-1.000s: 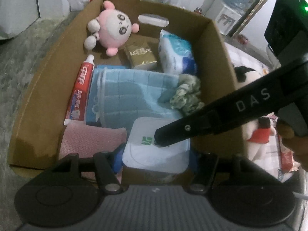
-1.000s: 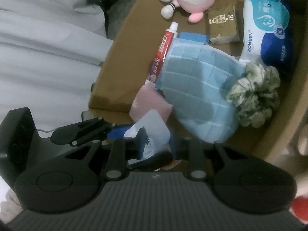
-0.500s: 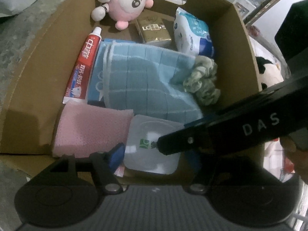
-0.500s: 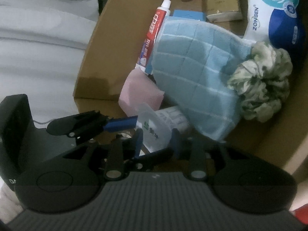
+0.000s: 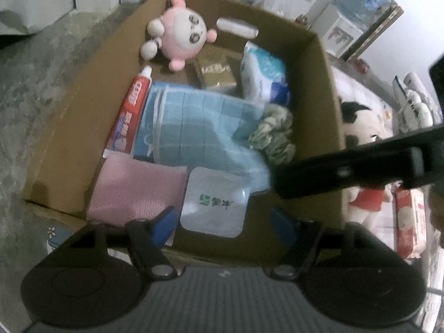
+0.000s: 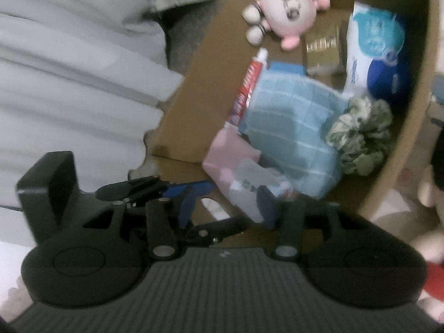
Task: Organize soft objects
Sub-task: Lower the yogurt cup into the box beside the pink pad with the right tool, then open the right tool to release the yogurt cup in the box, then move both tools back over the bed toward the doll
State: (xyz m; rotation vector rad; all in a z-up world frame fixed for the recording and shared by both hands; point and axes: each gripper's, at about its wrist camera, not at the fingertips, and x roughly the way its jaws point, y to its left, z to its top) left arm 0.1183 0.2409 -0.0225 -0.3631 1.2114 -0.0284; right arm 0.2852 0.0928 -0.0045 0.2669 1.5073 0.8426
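Nine items lay catalogued inside one brown cardboard box (image 5: 319, 127) with a cut-out handle slot in its far wall. At the far end: a round pink-and-white plush doll (image 5: 181, 37) propped against the wall, a small gold packet (image 5: 216, 72) just beside it, and a white-and-blue soft pack of tissues (image 5: 263, 75) standing against the right wall. Along the left side lay a red-and-white toothpaste tube (image 5: 129, 113), cap toward the doll. In the middle sat a light blue checked towel (image 5: 199, 127), spread over a flat blue package (image 5: 143, 138) whose edge showed beside the tube. A green-and-white fabric scrunchie (image 5: 274, 136) rested against the towel's right edge, near the right wall. At the near end lay a folded pink cloth (image 5: 138, 191), and just to its right a white square wipes pack with green print (image 5: 213, 202), leaning at the near wall.

Left tongs (image 5: 224, 226): jaws had just been opening and stood apart, the wipes pack between the blue pads but not pressed by them. Right tongs (image 6: 224, 208): jaws likewise had just been opening and stood apart above the near end of the box, clamped on nothing; the right-wrist view was blurred. Outside the box, to its right, lay a black-haired plush doll in a red garment (image 5: 366, 149).
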